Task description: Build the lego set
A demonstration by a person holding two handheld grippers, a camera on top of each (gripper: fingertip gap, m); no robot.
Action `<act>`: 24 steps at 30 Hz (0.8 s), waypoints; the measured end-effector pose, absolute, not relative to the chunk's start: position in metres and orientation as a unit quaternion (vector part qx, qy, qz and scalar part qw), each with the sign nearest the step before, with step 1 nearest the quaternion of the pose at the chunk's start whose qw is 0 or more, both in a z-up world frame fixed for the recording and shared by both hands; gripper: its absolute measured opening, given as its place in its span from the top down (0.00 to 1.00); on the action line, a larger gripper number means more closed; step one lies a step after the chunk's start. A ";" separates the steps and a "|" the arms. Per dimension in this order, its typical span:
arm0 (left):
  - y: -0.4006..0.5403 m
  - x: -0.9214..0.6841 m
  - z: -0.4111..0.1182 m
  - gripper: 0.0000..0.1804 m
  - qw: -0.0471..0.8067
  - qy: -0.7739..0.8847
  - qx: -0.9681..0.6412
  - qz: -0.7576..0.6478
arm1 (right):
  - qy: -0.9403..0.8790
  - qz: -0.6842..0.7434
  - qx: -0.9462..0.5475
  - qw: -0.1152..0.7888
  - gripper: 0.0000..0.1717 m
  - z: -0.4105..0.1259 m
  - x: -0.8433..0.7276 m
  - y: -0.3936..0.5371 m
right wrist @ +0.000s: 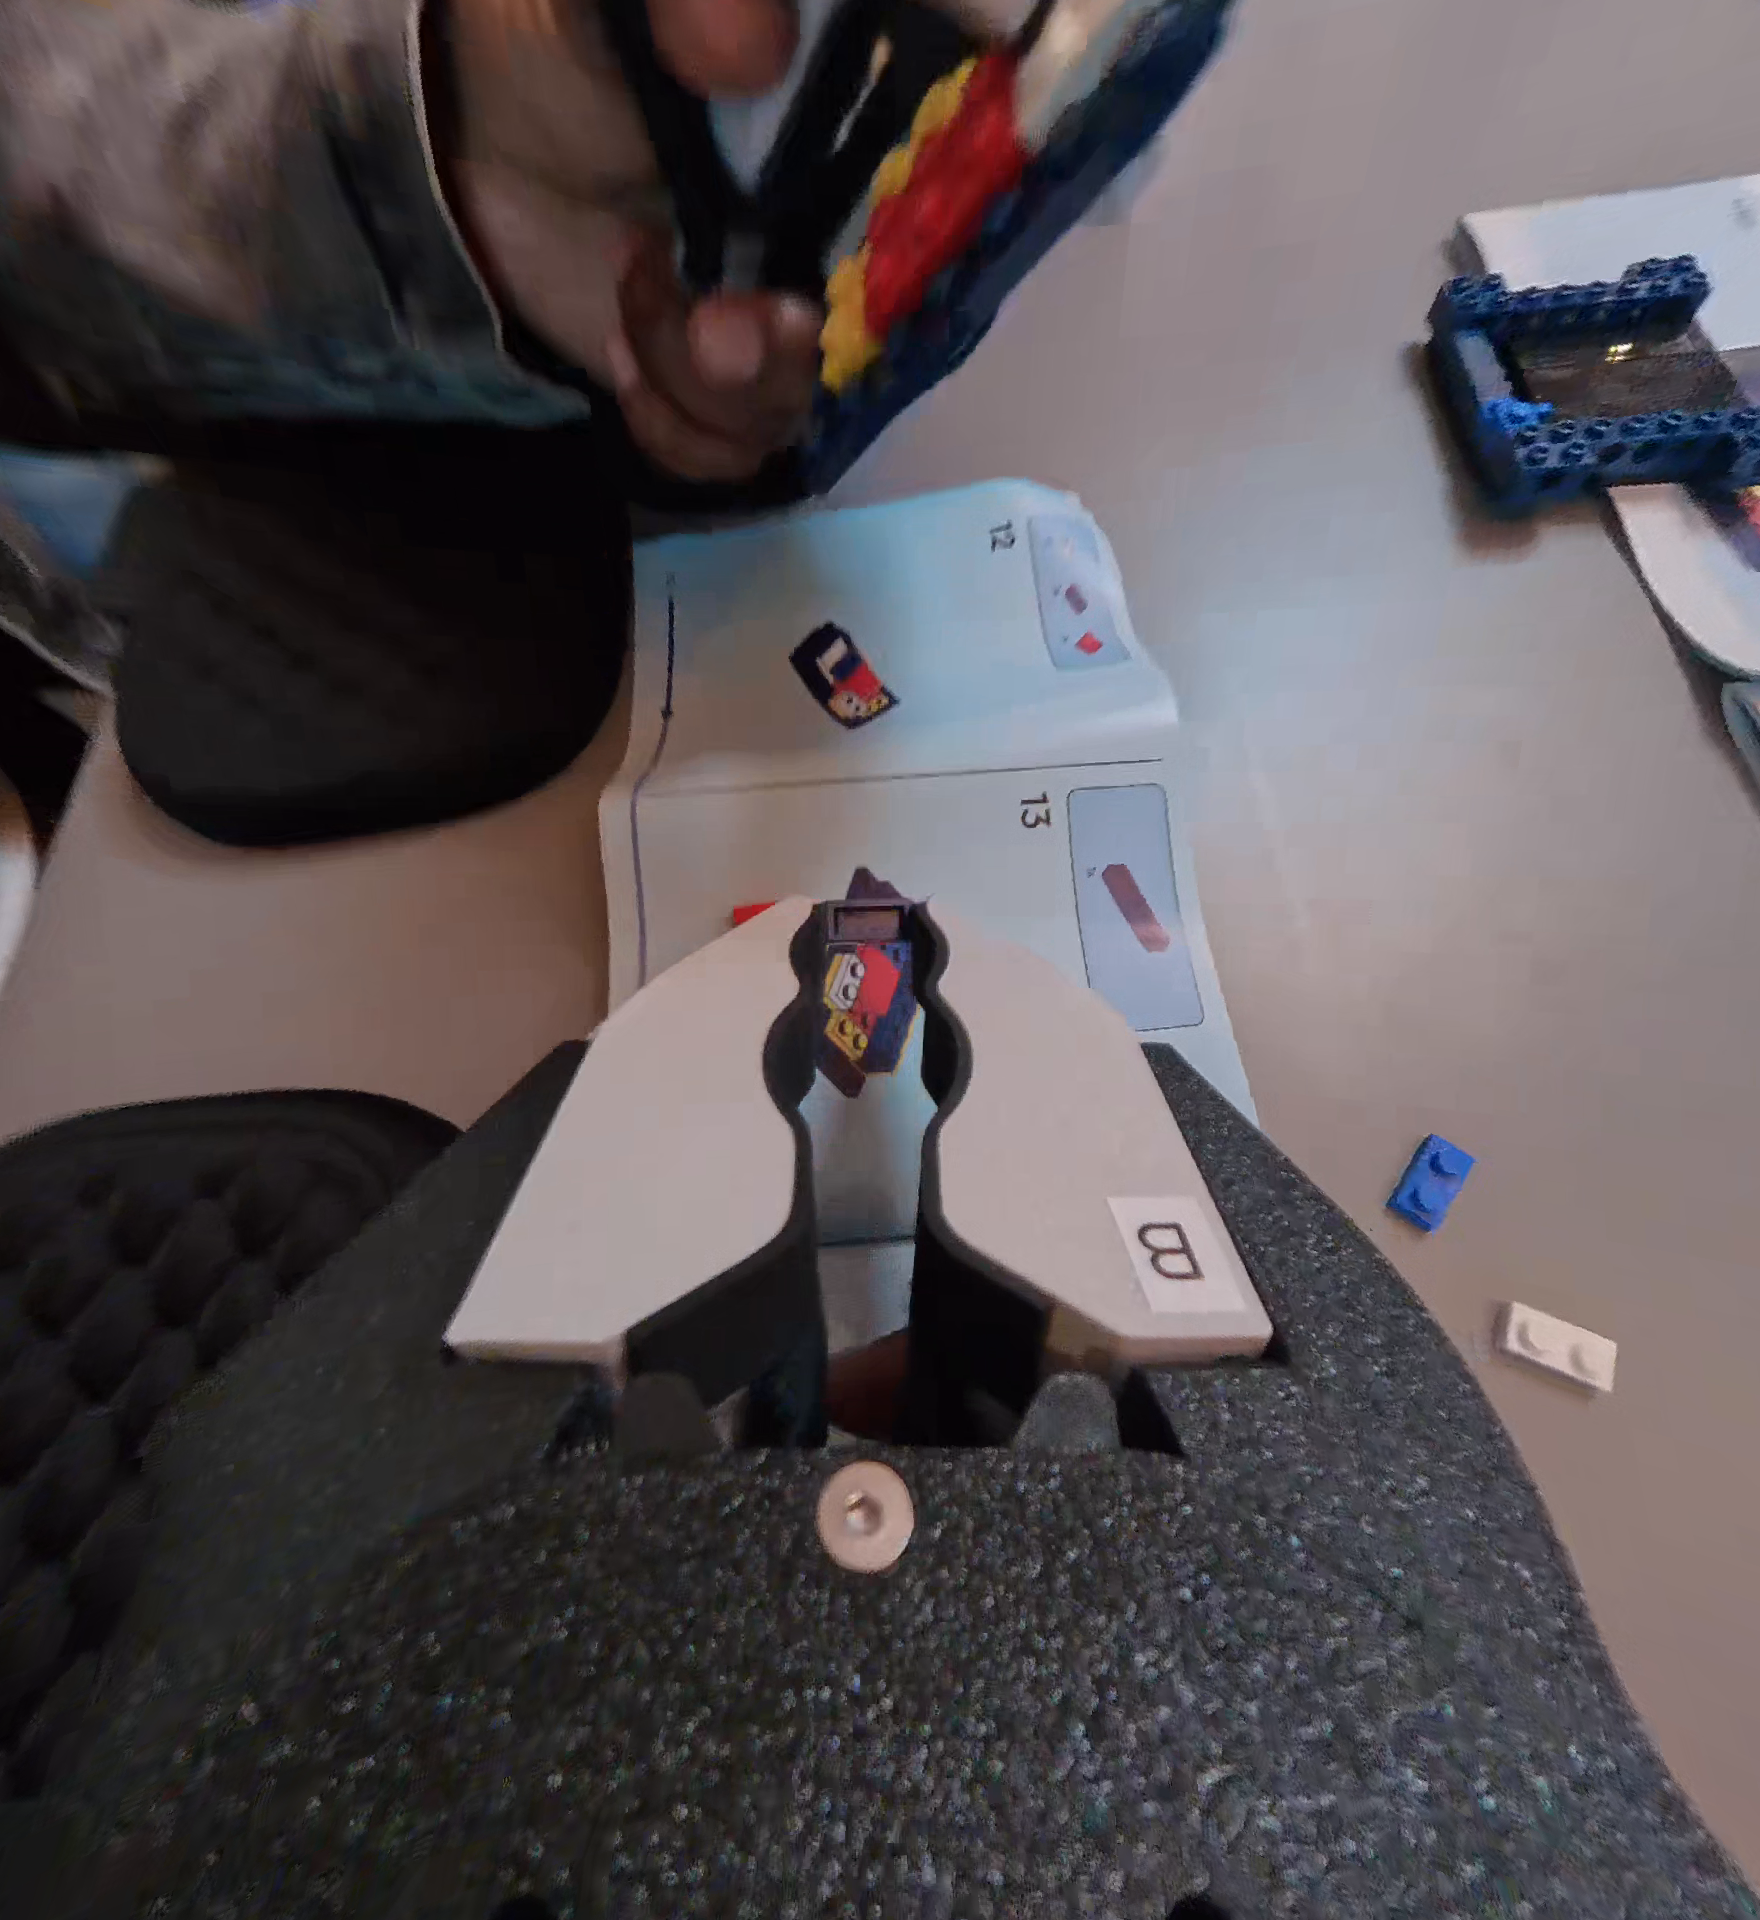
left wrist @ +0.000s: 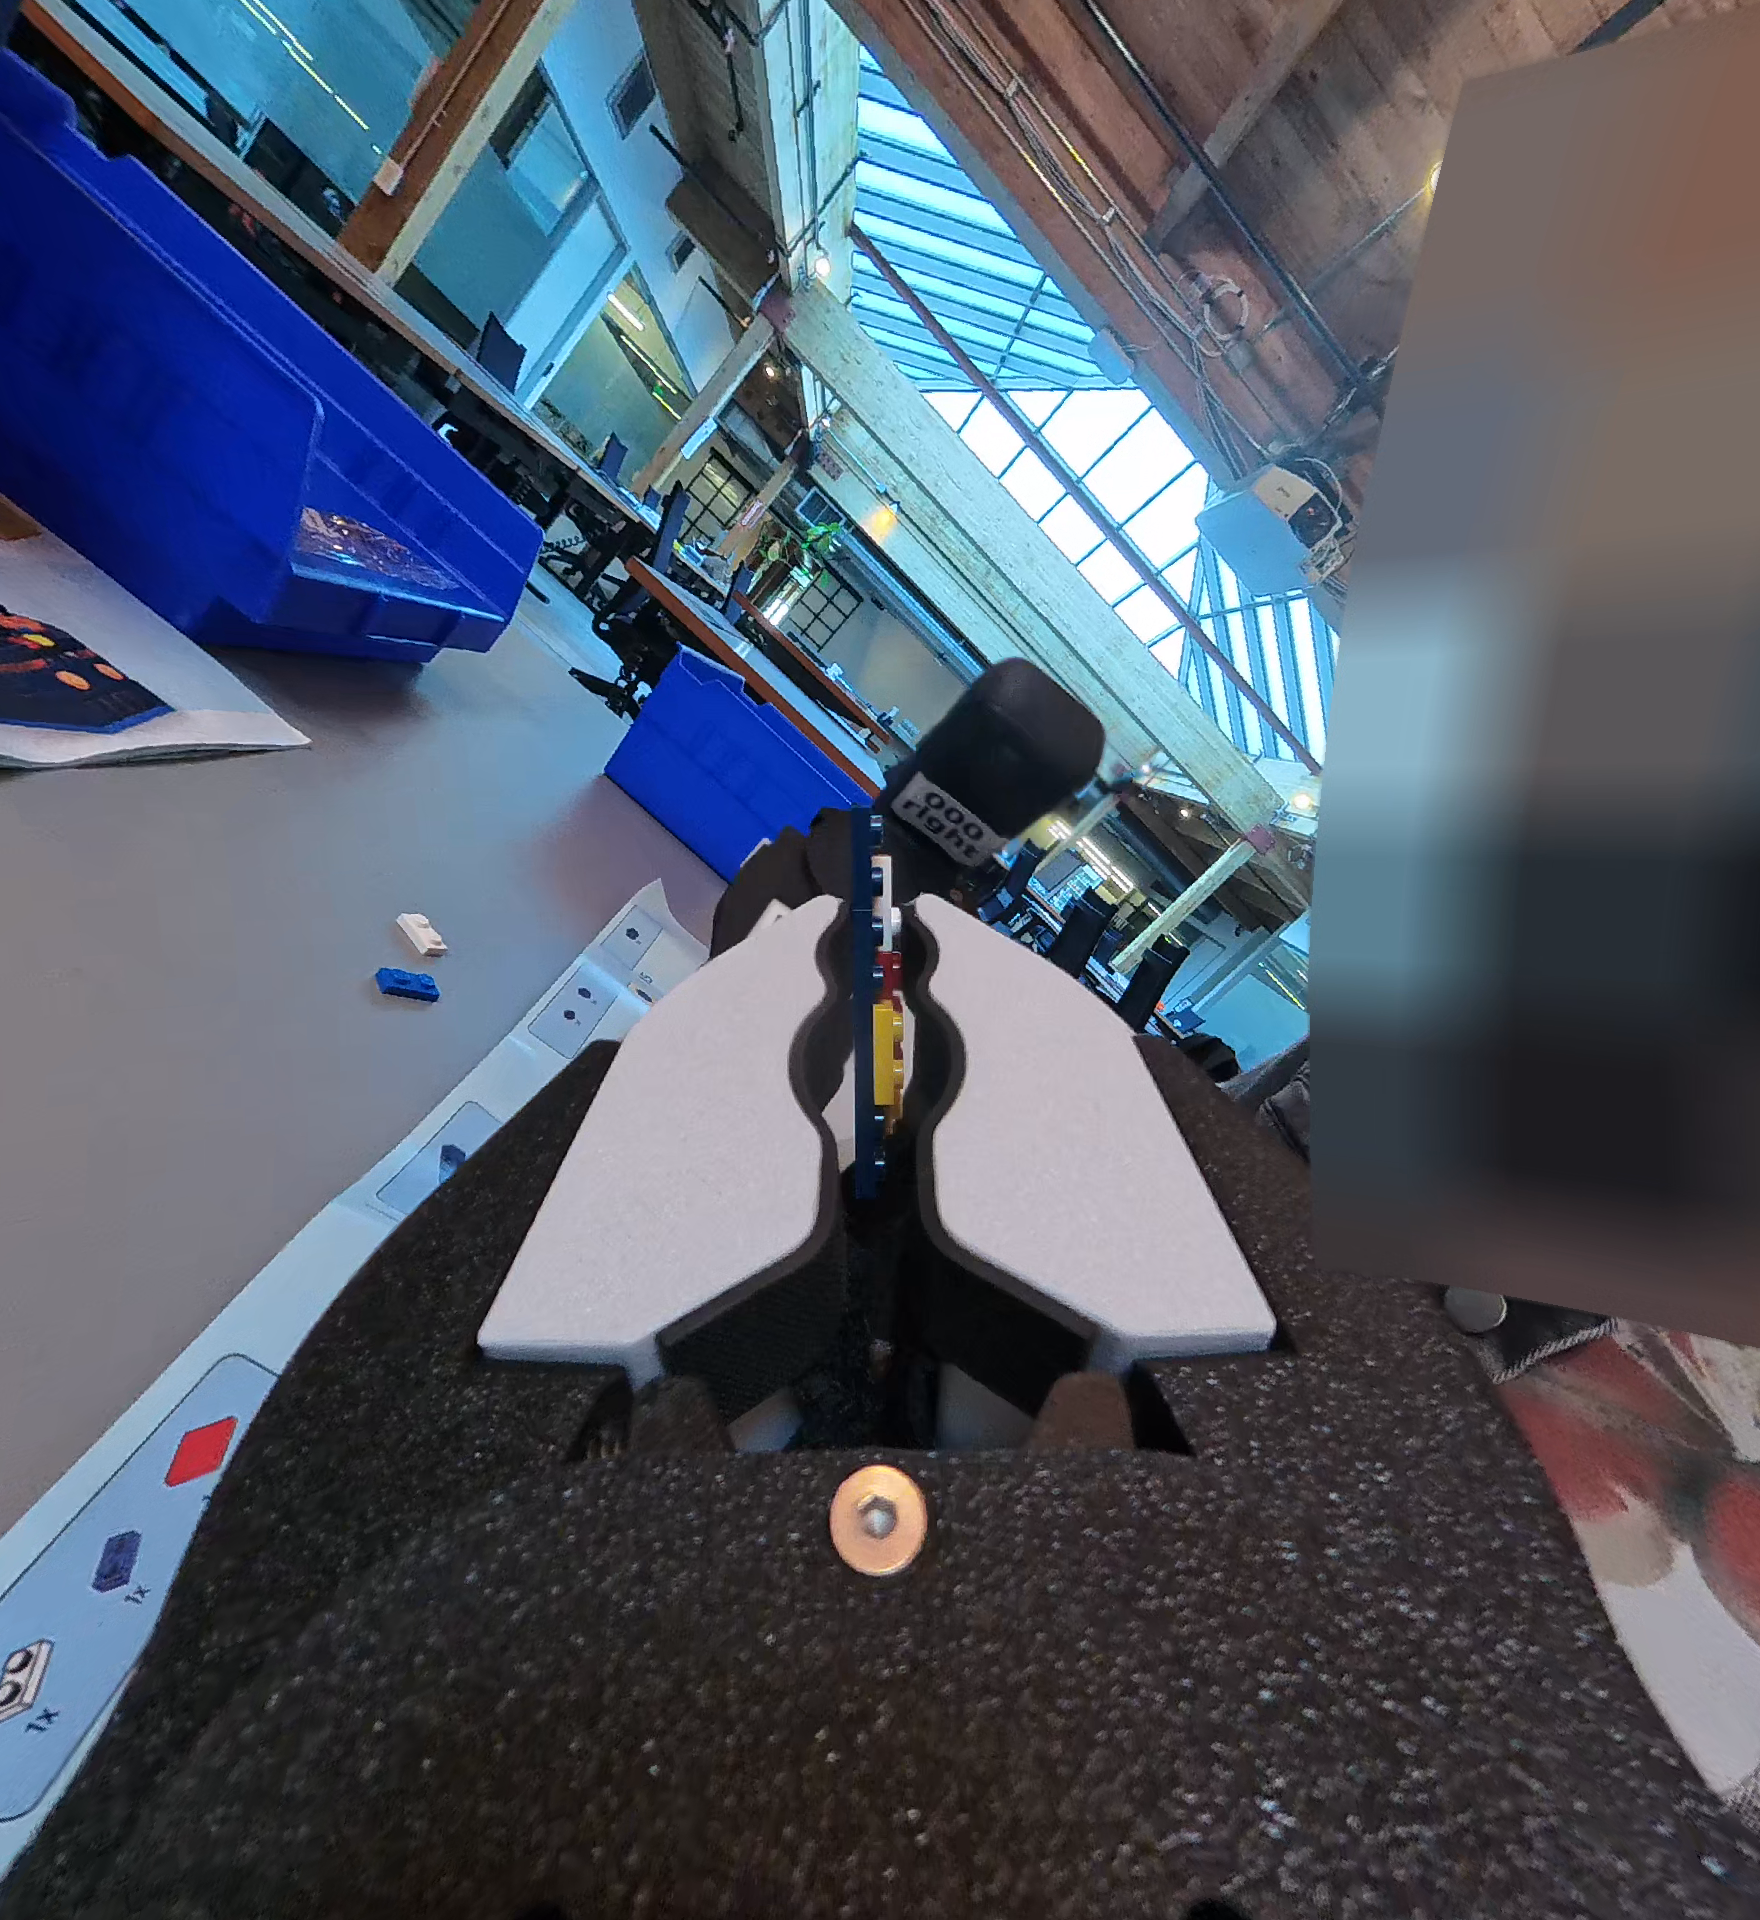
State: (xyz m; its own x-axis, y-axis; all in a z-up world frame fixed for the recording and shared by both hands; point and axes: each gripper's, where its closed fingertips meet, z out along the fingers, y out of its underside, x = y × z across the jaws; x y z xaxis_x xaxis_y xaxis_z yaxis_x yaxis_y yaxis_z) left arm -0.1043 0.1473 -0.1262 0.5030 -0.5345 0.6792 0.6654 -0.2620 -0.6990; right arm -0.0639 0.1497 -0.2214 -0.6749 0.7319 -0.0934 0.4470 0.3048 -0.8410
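My left gripper (left wrist: 881, 914) is shut on a dark blue plate (left wrist: 865, 1039), held edge-on, with yellow, red and white bricks stuck to its right face. It shows blurred at the top of the right wrist view (right wrist: 959, 197), in a person's hand (right wrist: 710, 343). My right gripper (right wrist: 860, 920) is shut on a small dark brick (right wrist: 860, 922) at its fingertips, its hollow underside facing the camera, above an open instruction booklet (right wrist: 907, 623). The right gripper's black body (left wrist: 990, 769) is just beyond the plate in the left wrist view.
A small blue plate (right wrist: 1430, 1182) and a small white plate (right wrist: 1556, 1345) lie loose on the grey table (right wrist: 1375, 831). A blue brick frame (right wrist: 1603, 384) sits on another booklet at far right. Two blue bins (left wrist: 180, 416) (left wrist: 720, 758) stand farther off. There is about 11 cm between the tips of the two grippers.
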 end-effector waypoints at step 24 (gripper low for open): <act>0.145 -0.097 -0.122 0.96 0.612 -0.016 -0.620 -0.491 | -0.675 0.584 -0.432 0.132 0.91 -0.189 -0.072 0.169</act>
State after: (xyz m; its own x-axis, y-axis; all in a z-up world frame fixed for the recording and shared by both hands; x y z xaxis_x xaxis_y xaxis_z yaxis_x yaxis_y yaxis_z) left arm -0.0967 0.1453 -0.1221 0.5172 -0.5816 0.6279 0.6205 -0.2505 -0.7431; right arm -0.0718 0.1688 -0.1894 -0.5923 0.7372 -0.3252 0.4279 -0.0541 -0.9022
